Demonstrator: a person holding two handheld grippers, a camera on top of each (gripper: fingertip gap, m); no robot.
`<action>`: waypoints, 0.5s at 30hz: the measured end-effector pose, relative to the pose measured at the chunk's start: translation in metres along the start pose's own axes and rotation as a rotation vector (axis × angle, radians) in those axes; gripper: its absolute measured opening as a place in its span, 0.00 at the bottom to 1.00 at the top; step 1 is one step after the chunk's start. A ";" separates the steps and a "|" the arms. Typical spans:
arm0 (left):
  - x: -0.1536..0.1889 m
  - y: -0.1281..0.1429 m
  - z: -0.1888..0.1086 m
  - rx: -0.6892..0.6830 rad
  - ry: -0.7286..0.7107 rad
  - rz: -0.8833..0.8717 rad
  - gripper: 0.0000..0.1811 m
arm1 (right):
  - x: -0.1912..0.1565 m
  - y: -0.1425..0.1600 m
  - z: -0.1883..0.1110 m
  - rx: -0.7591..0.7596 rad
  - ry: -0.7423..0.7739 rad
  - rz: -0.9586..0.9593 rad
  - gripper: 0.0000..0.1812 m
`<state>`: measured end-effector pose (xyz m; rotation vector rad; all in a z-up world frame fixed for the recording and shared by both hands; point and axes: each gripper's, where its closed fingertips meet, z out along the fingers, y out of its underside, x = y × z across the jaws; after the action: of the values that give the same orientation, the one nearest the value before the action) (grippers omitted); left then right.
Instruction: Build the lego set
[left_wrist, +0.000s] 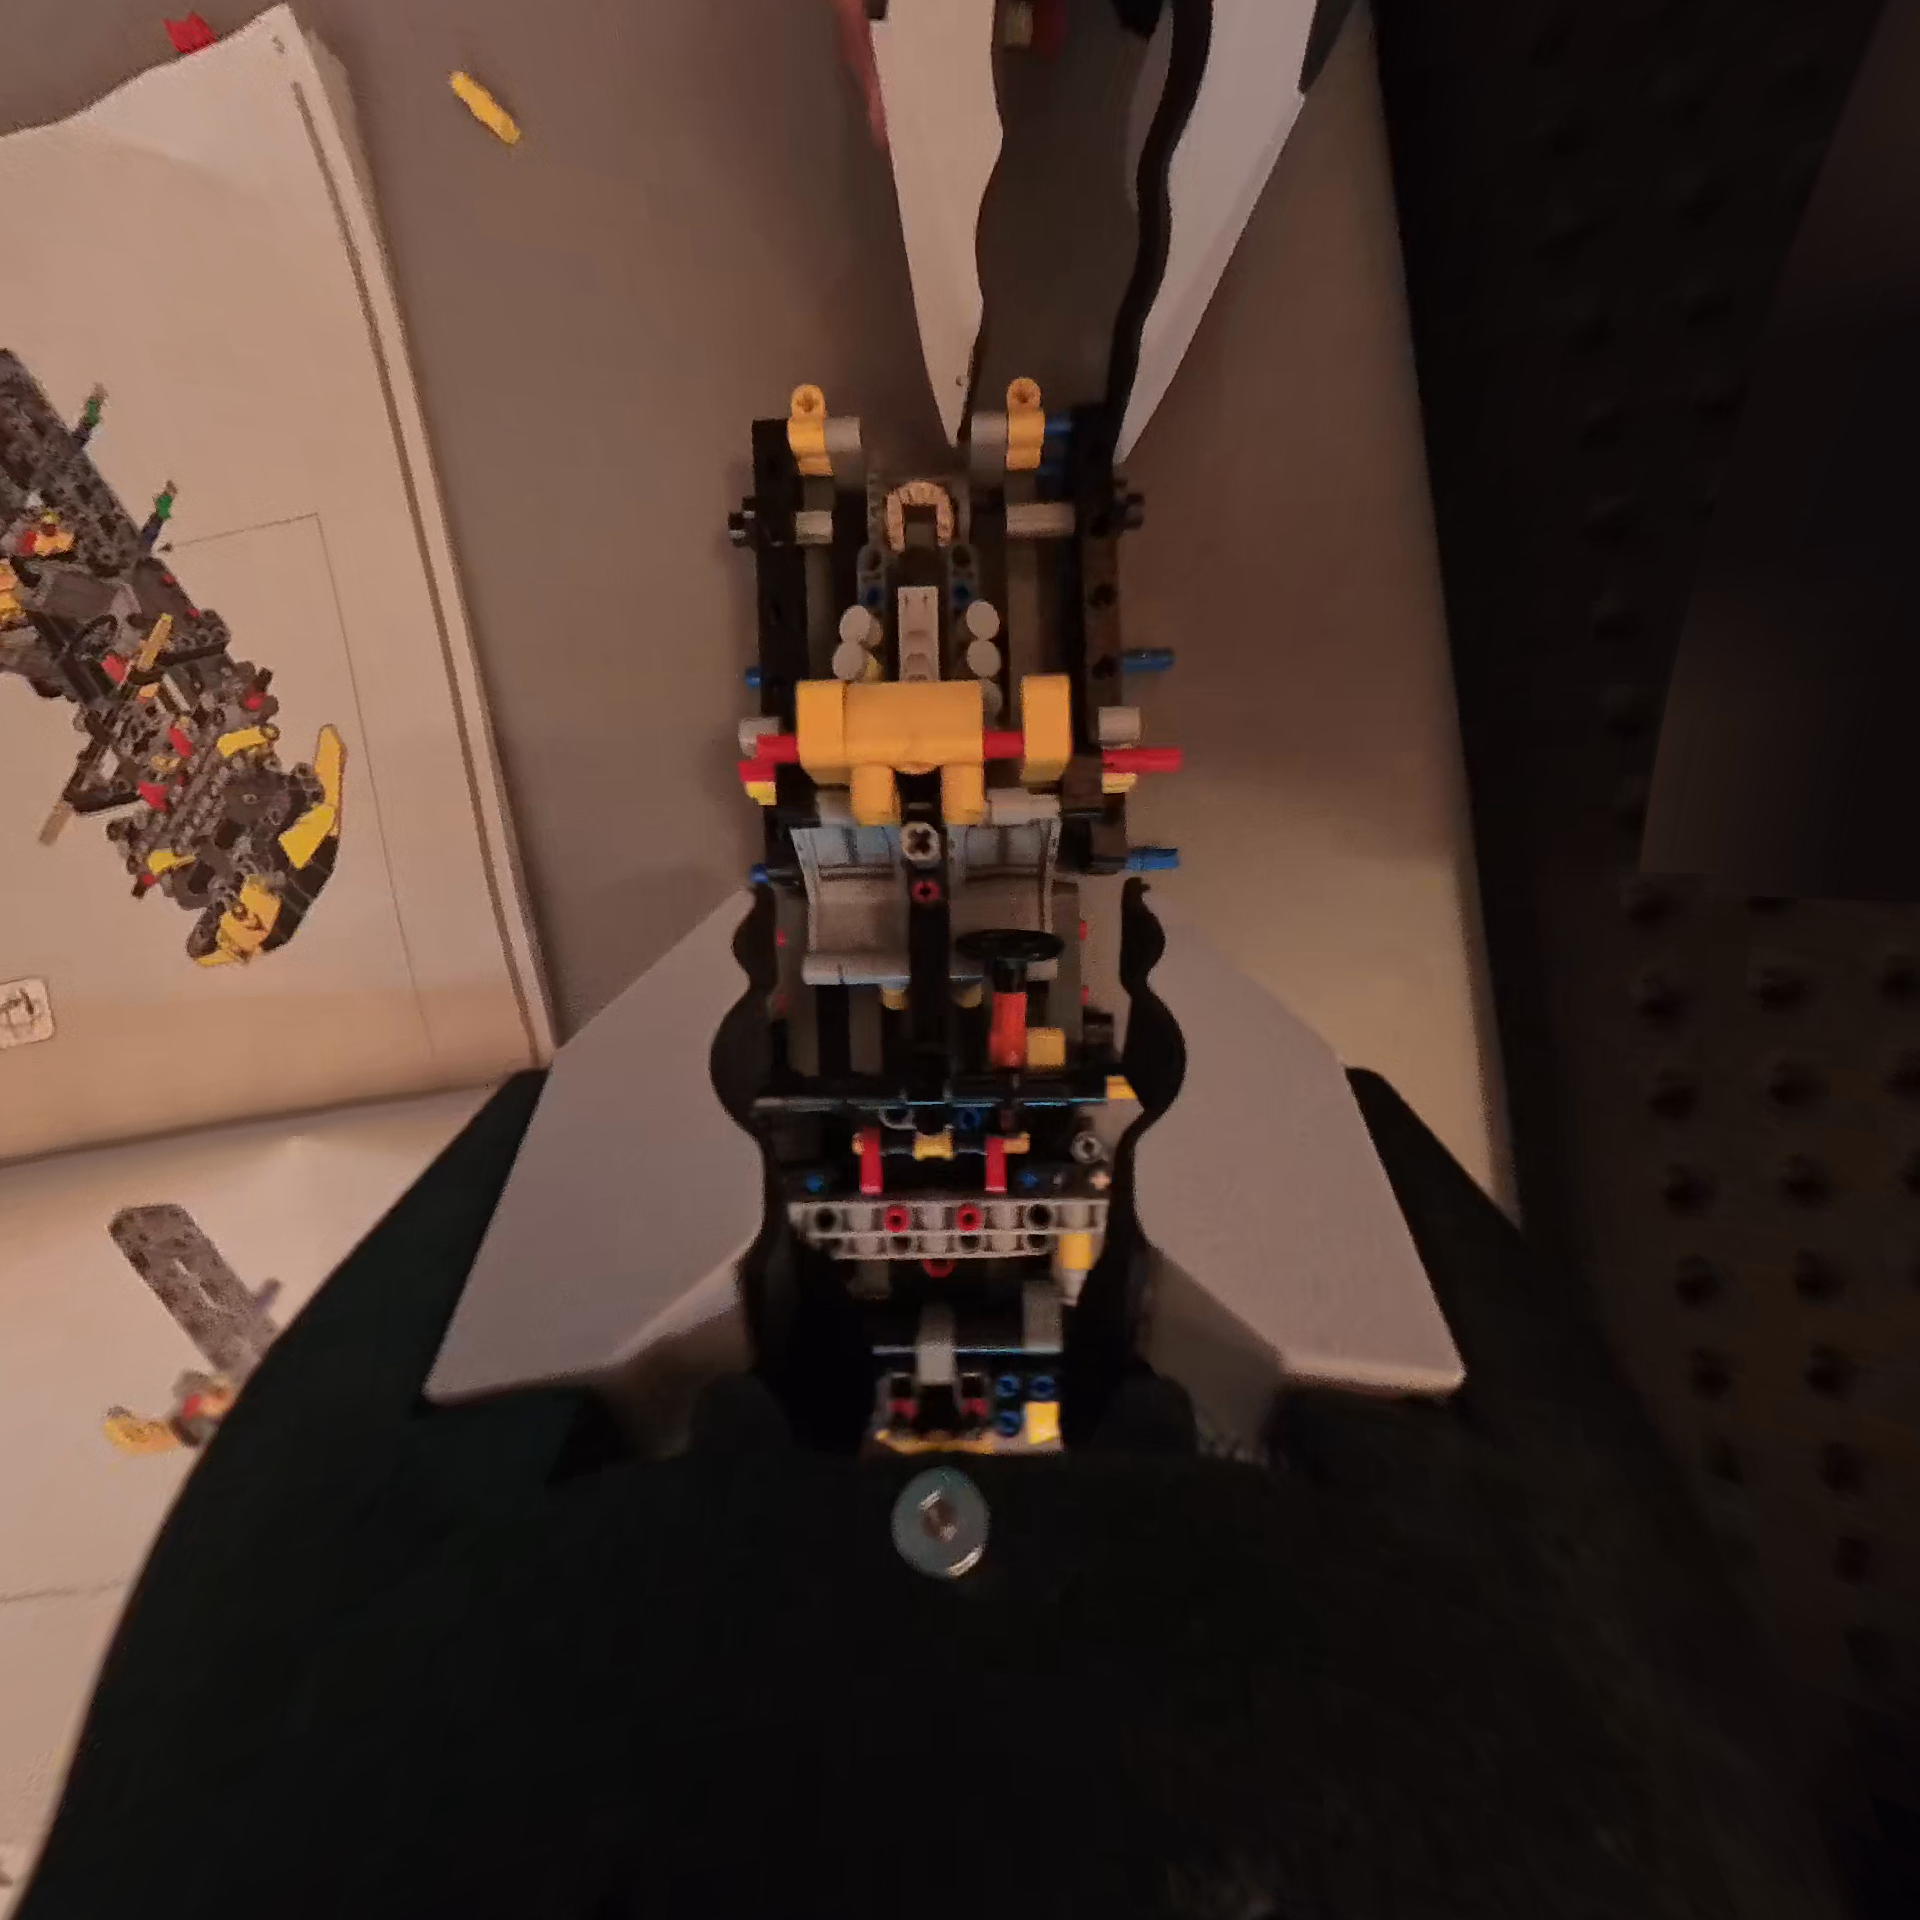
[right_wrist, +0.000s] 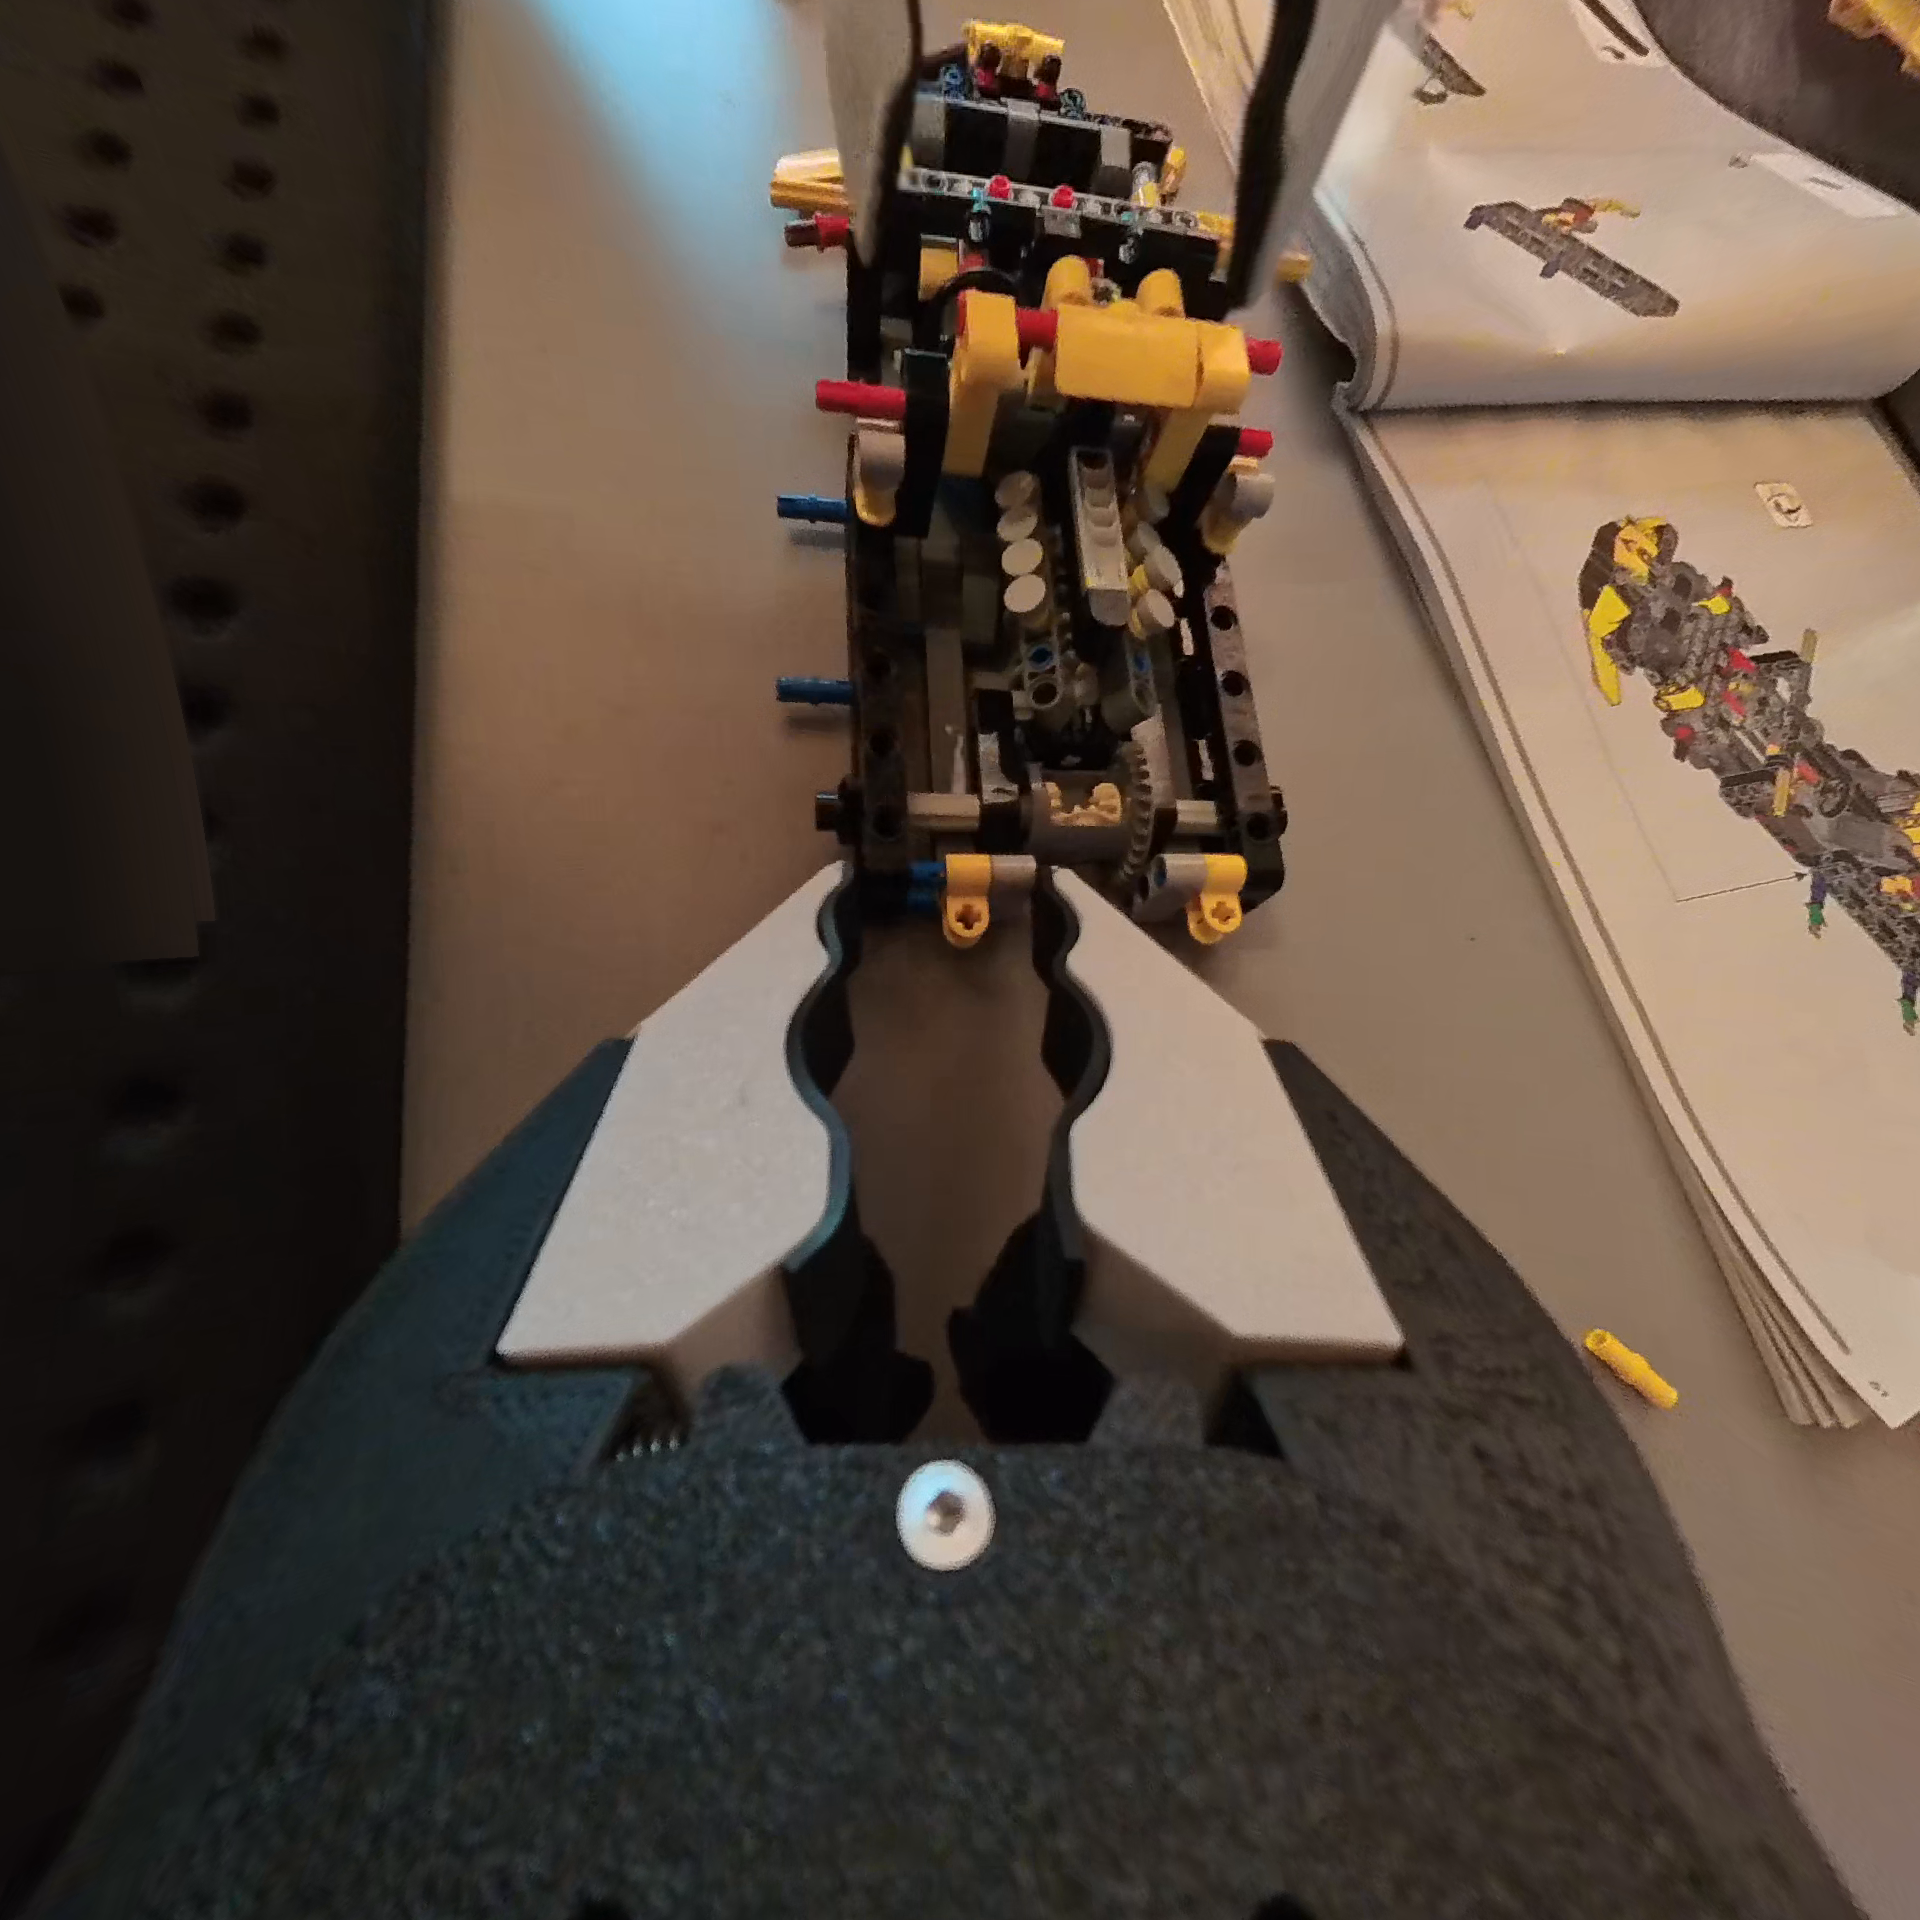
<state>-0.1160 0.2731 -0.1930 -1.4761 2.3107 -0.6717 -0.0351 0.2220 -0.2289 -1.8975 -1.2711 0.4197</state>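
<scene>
Left claw (left_wrist: 940, 1039) clamped on the lego chassis (left_wrist: 935, 790); right claw (right_wrist: 948, 894) spread apart at its far end, manual (right_wrist: 1662, 727) beside, bare counter (right_wrist: 623, 623) opposite.

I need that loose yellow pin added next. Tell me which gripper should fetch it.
Right. The left gripper is shut on the lego model; the right gripper is open, and the yellow pin lies beside it.

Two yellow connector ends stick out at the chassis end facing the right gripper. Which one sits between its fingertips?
The yellow connector on the blue-pin side of the chassis sits between the right gripper's fingertips. The other connector lies outside them, toward the instruction booklet.
</scene>
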 end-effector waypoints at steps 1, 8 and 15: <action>0.005 0.000 -0.001 0.036 -0.020 -0.015 0.37 | 0.000 0.001 0.000 -0.005 0.000 -0.008 0.18; 0.014 0.005 0.006 0.181 -0.223 -0.077 0.37 | 0.002 0.000 0.003 -0.026 0.029 -0.050 0.18; 0.007 0.010 0.024 0.173 -0.227 -0.096 0.37 | 0.002 0.000 0.004 -0.031 0.036 -0.068 0.17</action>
<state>-0.1141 0.2648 -0.2188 -1.5062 1.9725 -0.6729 -0.0368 0.2256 -0.2306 -1.8735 -1.3208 0.3311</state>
